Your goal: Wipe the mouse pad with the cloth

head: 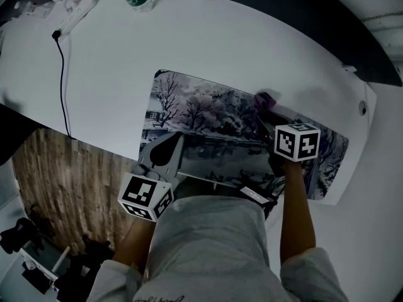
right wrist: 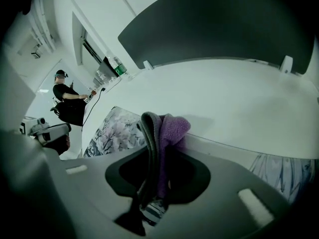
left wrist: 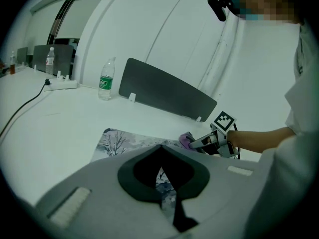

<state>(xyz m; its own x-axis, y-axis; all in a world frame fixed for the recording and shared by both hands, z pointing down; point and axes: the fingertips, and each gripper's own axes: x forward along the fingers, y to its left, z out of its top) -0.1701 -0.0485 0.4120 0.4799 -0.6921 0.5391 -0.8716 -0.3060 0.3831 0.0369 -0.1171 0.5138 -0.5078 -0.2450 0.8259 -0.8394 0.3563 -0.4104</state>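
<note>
On the white table (head: 113,74), the printed mouse pad (head: 214,115) lay flat in front of the person. The right gripper (right wrist: 155,151) had its jaws clamped on the purple-and-grey cloth (right wrist: 172,128) at the pad's far edge. The left gripper (head: 171,146) sat over the pad's near left part, jaws together with nothing between them.

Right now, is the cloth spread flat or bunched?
Bunched up: the cloth is a folded wad pinched in the jaws of the right gripper, at the far edge of the mouse pad.
</note>
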